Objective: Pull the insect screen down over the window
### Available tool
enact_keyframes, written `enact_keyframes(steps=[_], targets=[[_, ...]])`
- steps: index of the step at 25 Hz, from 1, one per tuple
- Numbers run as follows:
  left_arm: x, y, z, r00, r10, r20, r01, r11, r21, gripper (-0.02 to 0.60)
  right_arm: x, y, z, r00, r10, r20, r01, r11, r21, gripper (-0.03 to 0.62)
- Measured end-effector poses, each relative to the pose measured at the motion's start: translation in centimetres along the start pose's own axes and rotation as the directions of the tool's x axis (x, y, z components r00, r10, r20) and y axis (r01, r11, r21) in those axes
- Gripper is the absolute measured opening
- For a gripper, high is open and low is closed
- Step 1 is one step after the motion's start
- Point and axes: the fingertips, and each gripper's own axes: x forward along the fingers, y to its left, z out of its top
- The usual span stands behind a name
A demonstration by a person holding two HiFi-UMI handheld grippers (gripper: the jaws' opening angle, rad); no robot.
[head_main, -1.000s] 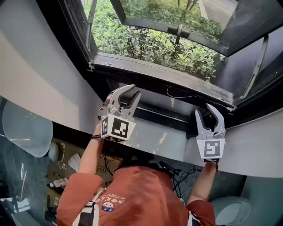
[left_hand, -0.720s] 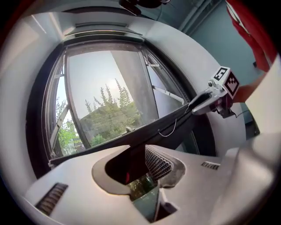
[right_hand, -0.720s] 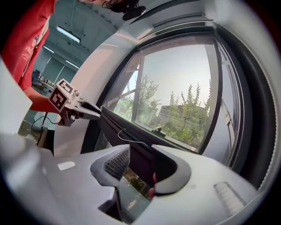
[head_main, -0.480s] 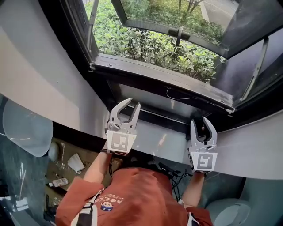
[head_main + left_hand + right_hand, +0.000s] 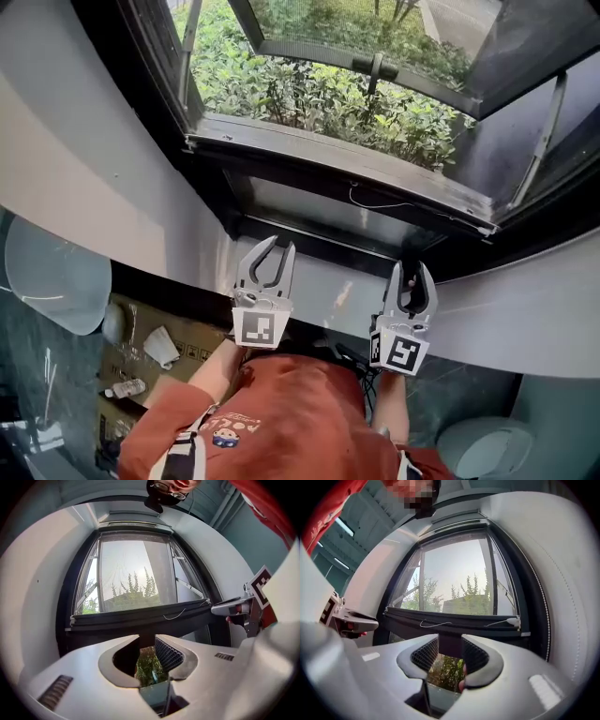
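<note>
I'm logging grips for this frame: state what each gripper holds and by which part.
Nothing is held. The left gripper and the right gripper both have their jaws apart and empty, clear of the dark bar with the white cord.

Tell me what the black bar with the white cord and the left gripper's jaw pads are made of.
The black bar: likely painted or anodised metal; straight, rigid-looking, dull sheen. The pads of the left gripper: probably black rubber or soft plastic; fine ribbed, matt face.

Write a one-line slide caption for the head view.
Left gripper and right gripper, both open and empty, raised beneath the dark window bar.
</note>
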Motion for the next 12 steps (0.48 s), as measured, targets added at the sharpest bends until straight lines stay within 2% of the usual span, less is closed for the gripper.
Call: enact_keyframes(steps=[3, 12], targets=[[-0.02, -0.20, -0.38, 1.000, -0.006, 0.000, 0.006, 1.000, -0.022, 0.106, 0.02, 0.25, -0.67, 1.000, -0.005, -0.007, 0.005, 1.000, 0.030, 0.161], [0.55, -0.89, -0.51, 1.000, -0.031, 0.002, 0.031, 0.999, -0.033, 0.106, 0.71, 0.89, -0.90, 1.000, 0.018, -0.012, -0.017, 1.000, 0.022, 0.161]])
